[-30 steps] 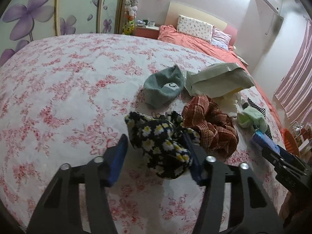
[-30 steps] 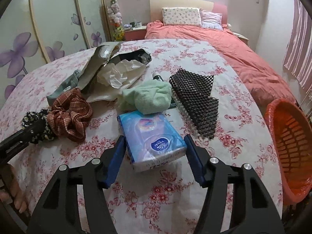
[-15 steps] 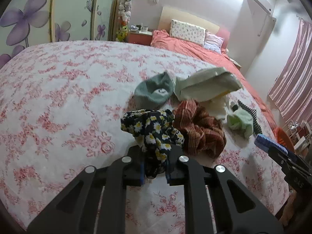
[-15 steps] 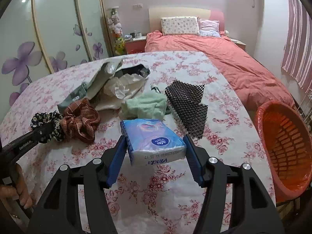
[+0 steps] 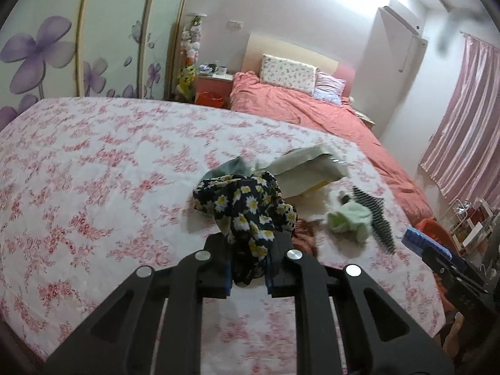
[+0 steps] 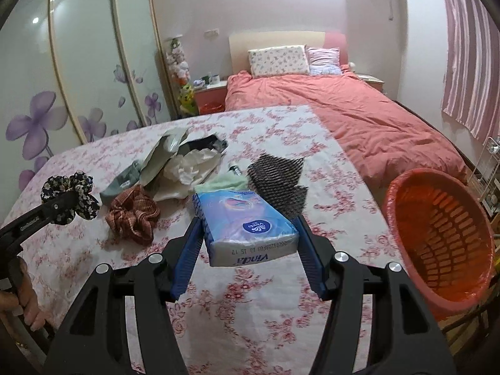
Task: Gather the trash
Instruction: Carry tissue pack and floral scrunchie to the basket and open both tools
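- Between the left tongs (image 5: 248,267), a daisy scrunchie (image 5: 247,206) is pinched tight and is held up off the flowered tabletop (image 5: 93,168). The tongs are nearly shut on the cloth. They point forward over the tabletop, tipped a little down.
- Near it on the tabletop, a green cloth (image 5: 350,220) and a grey bag (image 5: 307,168) are seen. Part of the right tongs (image 5: 428,247) is seen at the far right.
- Between the right tongs (image 6: 247,250), a blue tissue pack (image 6: 247,225) is squeezed from both sides and is lifted clear of the tabletop (image 6: 281,297). The tongs are part open, as wide as the pack. They are held level, pointing forward.
- An orange basket (image 6: 443,234) is seen to the right, past the tabletop edge. A checked scrunchie (image 6: 132,214) and a black mesh (image 6: 278,181) lie on the tabletop.
- The pack should probably be carried right and held over the basket before the tongs are opened, so nothing is dropped outside.
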Tool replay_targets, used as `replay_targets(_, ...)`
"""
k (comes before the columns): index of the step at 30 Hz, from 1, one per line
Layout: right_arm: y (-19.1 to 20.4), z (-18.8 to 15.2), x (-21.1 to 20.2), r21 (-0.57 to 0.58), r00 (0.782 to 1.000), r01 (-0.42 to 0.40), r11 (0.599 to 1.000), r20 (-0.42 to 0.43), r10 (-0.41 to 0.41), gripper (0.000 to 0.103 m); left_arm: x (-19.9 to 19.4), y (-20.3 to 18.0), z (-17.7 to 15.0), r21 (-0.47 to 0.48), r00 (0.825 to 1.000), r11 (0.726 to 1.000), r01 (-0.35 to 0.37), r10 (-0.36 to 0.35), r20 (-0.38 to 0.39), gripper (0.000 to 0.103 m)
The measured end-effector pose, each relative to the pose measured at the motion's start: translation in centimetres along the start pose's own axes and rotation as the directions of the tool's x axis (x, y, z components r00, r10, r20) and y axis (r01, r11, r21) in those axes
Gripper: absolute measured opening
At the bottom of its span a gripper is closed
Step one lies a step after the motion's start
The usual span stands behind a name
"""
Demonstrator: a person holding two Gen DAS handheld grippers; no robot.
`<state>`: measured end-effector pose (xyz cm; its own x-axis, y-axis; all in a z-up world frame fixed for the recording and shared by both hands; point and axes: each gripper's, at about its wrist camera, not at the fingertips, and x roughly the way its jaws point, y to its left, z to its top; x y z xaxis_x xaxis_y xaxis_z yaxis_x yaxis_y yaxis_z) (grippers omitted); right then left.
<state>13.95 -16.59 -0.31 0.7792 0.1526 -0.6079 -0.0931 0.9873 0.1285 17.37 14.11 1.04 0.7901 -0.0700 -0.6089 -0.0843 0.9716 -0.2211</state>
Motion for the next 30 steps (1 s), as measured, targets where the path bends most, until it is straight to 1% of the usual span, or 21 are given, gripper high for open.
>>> replay_targets(8, -3.0, 0.2, -1.9, 0.054, 0.995, 0.059, 0.997, 0.075, -0.063, 0.059, -0.7, -4.3, 0.1, 0.058, 0.997, 0.996, 0.073, -0.073, 0.01, 0.016)
replay_targets(17, -6.8, 0.1, -3.7, 0.133, 0.981, 0.129, 0.983, 0.128, -0.146, 0.059, -0.4, -9.6, -0.2, 0.113, 0.984, 0.977, 0.18, -0.18, -0.011, 0.016)
replay_targets(24, -10.1, -0.1, -4.8, 0.19, 0.96, 0.191, 0.963, 0.167, -0.223, 0.059, 0.1, -14.6, -0.7, 0.168, 0.962, 0.948, 0.272, -0.269, -0.038, 0.016)
replay_targets(30, -13.3, -0.4, -5.6, 0.253, 0.942, 0.231, 0.939, 0.185, -0.281, 0.059, 0.7, -19.5, -1.7, 0.216, 0.936, 0.911, 0.351, -0.342, -0.079, 0.016)
